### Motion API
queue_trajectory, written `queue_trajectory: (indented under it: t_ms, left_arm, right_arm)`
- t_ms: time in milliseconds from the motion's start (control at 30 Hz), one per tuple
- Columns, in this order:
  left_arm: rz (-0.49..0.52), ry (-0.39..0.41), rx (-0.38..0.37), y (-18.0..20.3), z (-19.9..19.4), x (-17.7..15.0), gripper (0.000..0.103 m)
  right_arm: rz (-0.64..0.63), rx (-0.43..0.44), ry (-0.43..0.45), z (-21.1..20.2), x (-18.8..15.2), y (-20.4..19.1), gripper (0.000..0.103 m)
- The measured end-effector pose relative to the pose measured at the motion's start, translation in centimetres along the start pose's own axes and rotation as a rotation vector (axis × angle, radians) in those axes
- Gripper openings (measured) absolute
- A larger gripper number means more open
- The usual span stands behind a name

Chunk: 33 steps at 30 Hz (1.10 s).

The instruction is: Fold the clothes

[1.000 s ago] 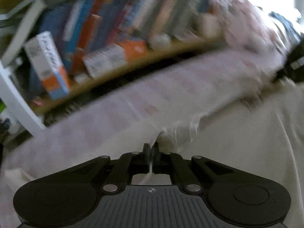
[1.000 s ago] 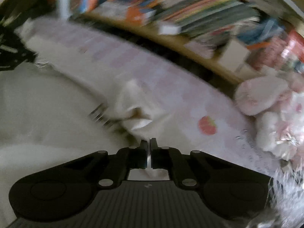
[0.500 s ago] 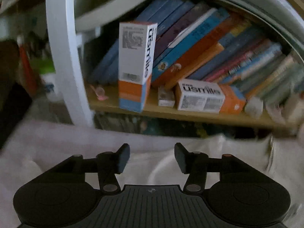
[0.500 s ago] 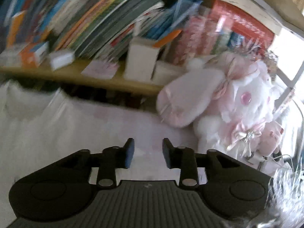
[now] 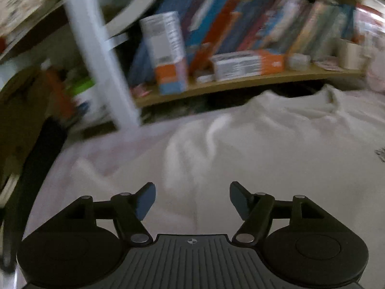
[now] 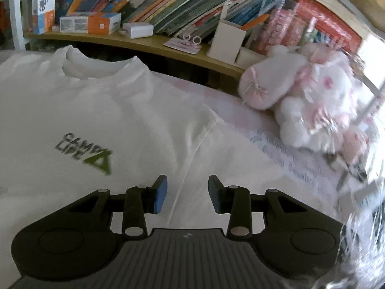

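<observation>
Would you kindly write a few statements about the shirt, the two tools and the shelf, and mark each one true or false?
1. The white T-shirt lies spread out with its printed side up. True.
2. The right tool is clamped on a sleeve. False: its jaws stand apart above the cloth, gripping nothing.
3. The left tool is opening, with nothing pinched. True.
4. The plush toy sits on the shirt's print. False: it lies beside the shirt, under the bookshelf.
</observation>
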<state>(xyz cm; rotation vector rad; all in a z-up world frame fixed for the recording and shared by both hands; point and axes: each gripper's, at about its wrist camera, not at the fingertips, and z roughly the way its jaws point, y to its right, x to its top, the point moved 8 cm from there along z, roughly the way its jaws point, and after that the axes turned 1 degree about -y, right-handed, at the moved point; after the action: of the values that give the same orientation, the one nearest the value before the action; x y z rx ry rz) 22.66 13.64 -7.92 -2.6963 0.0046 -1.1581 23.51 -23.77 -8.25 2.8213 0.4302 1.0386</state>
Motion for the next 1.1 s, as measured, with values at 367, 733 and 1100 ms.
queue_trajectory:
  t_ms: [367,733,1100]
  left_arm:
    - [-0.370,-0.088,-0.027,-4.2,-1.7,-5.0,0.055]
    - [-0.285,-0.078,-0.053,-4.5,0.1,-3.6,0.001]
    - [-0.287,-0.082,0.005,-8.6,2.1,-2.8,0.001]
  right_arm:
    - [0.288,-0.049,-0.067,-5.7,-7.2,-0.5,0.035]
    - [0.370,-0.131,-0.097,-6.5,-9.6,-0.2,0.030]
    - [0.287,-0.044,-0.054,-4.6,-6.7,-3.1,0.007]
